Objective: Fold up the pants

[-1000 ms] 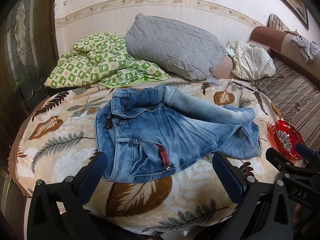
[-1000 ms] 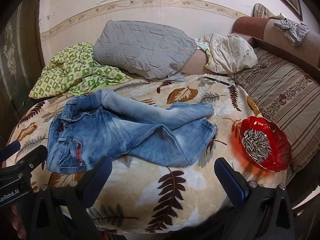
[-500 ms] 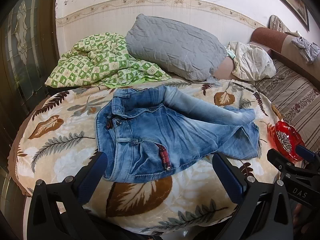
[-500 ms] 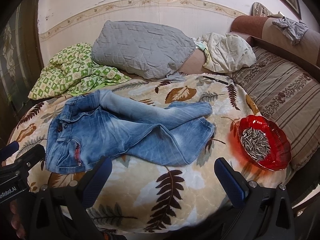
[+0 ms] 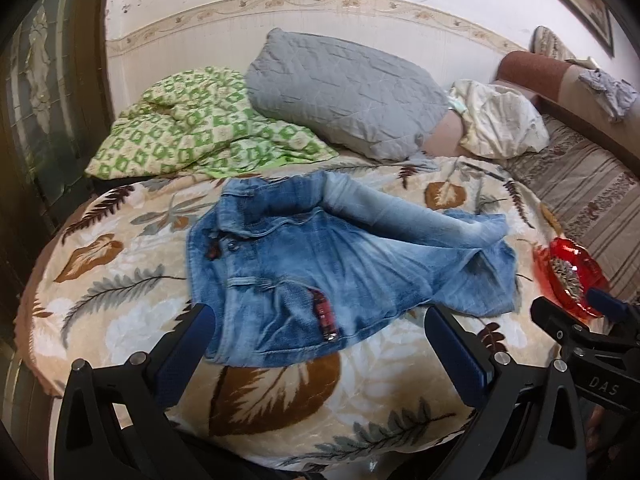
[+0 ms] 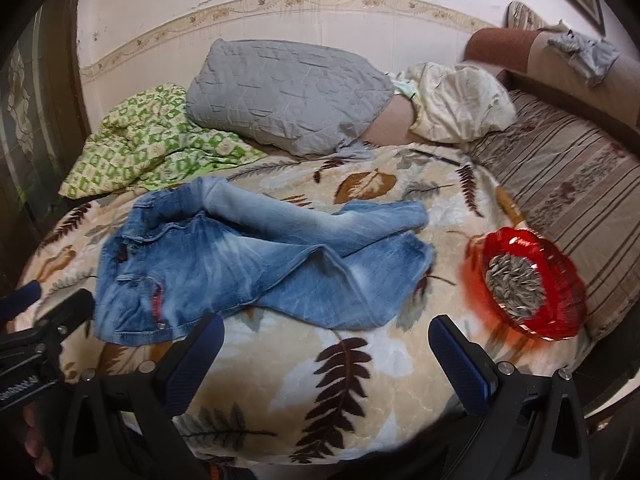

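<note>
Crumpled faded blue denim jeans (image 5: pixel 340 268), spread on leaf-patterned beige blanket (image 5: pixel 132 320). Left gripper (image 5: pixel 320 344) and right gripper (image 6: pixel 324 352), both wide open and empty, near jeans' front edge. Red glass dish of seeds (image 6: pixel 532 284), right of jeans.

We are looking from the bed's near edge toward the far wall, both views sharing the jeans (image 5: pixel 340 272), the right view sitting further right.
</note>
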Tool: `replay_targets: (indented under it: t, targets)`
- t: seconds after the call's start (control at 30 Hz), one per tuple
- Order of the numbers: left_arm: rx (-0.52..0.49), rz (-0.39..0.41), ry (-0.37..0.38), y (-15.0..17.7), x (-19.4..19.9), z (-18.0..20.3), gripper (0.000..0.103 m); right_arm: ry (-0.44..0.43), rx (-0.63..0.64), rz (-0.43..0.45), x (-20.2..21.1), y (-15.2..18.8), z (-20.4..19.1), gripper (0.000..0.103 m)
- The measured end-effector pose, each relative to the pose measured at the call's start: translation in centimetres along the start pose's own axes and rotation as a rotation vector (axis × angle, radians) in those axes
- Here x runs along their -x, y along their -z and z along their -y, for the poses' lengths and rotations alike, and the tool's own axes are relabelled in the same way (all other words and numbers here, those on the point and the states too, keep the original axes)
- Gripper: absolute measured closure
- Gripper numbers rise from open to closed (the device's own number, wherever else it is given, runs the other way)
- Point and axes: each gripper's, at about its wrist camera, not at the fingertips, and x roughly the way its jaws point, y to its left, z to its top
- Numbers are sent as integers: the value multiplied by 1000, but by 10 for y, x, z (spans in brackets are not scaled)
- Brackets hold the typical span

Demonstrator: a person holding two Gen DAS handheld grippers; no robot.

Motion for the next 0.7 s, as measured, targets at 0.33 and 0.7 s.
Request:
replay_targets:
  t: [0.33, 0.7]
  targets:
    - [-288, -83, 164, -35, -49, 49, 0, -160, -3, 10, -13, -10, 63, 0]
    - [-500, -168, 365, -105, -133, 107, 0, -218, 187, -139, -95, -98, 148, 0]
